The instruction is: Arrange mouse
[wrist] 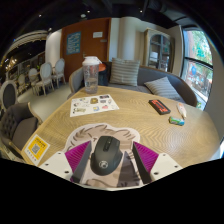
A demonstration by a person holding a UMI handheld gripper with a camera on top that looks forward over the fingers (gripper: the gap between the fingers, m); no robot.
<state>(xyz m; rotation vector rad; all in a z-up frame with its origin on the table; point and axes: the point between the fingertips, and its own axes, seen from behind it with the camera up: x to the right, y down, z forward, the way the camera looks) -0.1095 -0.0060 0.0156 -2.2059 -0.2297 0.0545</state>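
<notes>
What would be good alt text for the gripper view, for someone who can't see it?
A black computer mouse sits on a mouse pad between the two fingers of the hand-held gripper, on a round wooden table. Beyond it stand a lidded tumbler, a printed sheet and a dark case.

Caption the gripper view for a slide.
Open gripper with black mouse between its fingers, on a round wooden table.
</notes>
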